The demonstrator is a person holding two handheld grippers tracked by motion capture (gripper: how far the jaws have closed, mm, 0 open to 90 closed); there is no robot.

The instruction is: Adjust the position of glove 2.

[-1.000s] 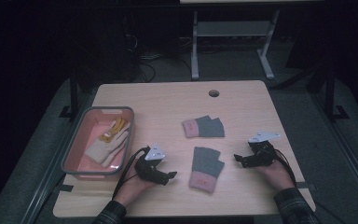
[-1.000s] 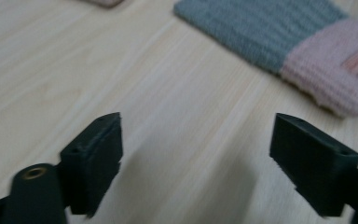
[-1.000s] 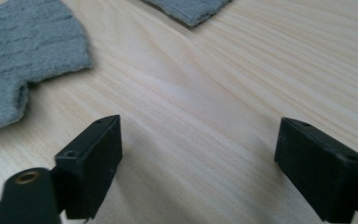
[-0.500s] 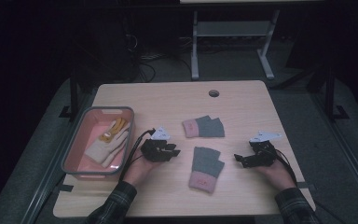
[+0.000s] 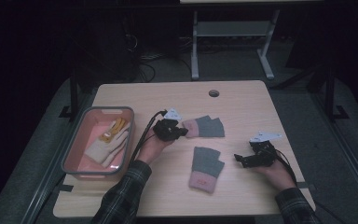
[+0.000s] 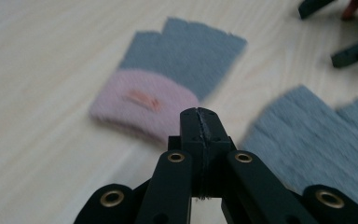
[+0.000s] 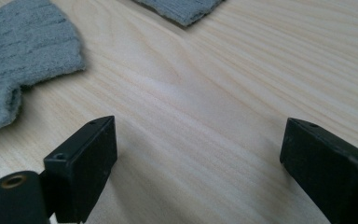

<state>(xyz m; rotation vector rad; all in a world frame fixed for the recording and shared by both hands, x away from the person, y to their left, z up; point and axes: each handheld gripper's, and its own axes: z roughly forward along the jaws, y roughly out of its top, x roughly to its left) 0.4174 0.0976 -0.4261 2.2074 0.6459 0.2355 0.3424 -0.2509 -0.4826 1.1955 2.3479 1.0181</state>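
Two grey fingerless gloves with pink cuffs lie flat on the wooden table (image 5: 242,107). The far glove (image 5: 206,127) lies across the middle and the near glove (image 5: 205,167) lies closer to the person. My left gripper (image 5: 182,132) hovers at the far glove's pink cuff. Its jaws have just been closing and now meet, with nothing seen between them. In the left gripper view the left gripper (image 6: 199,122) points at the near glove (image 6: 168,84), with the far glove (image 6: 317,140) to its right. My right gripper (image 5: 239,158) rests open right of the near glove, over bare wood (image 7: 198,140).
A pink bin (image 5: 73,150) at the table's left holds a cream glove (image 5: 106,145) and something yellow. A round cable hole (image 5: 214,93) sits near the far edge. A metal stand (image 5: 228,32) is on the floor behind the table.
The left hand has moved away from the person and to the right, up to the far glove's cuff, and its jaws have shut. The right hand has stayed put.
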